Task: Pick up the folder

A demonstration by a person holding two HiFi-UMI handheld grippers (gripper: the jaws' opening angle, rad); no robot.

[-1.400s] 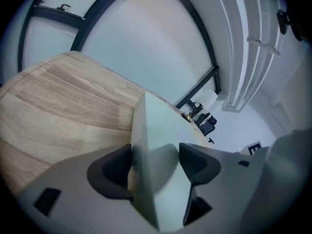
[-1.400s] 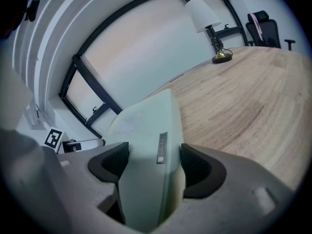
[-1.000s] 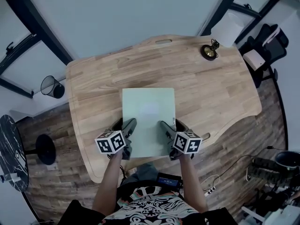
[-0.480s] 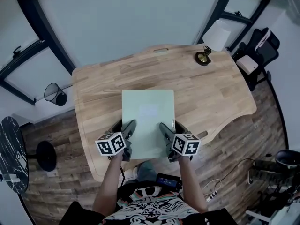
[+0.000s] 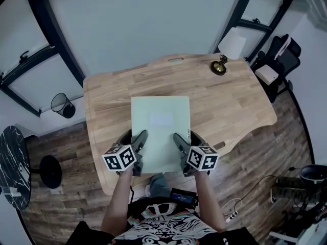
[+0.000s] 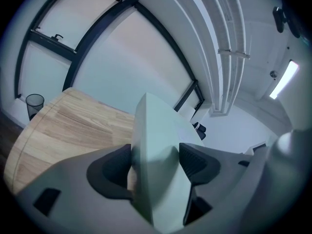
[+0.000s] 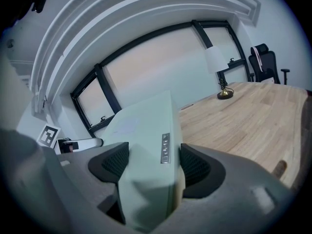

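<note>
A pale green folder is held over the near part of the wooden table, its near edge toward me. My left gripper is shut on its near left corner, and my right gripper is shut on its near right corner. In the left gripper view the folder stands edge-on between the dark pads. From the right gripper's camera, the folder fills the gap between the pads, with a small metal clip strip on its spine.
A brass desk lamp with a white shade stands at the table's far right. A black office chair is beyond the right end. A wire waste bin sits on the floor to the left. Cables lie on the floor at lower right.
The folder and both grippers have risen a little; the folder looks slightly larger against the table. Both grips are unchanged.
</note>
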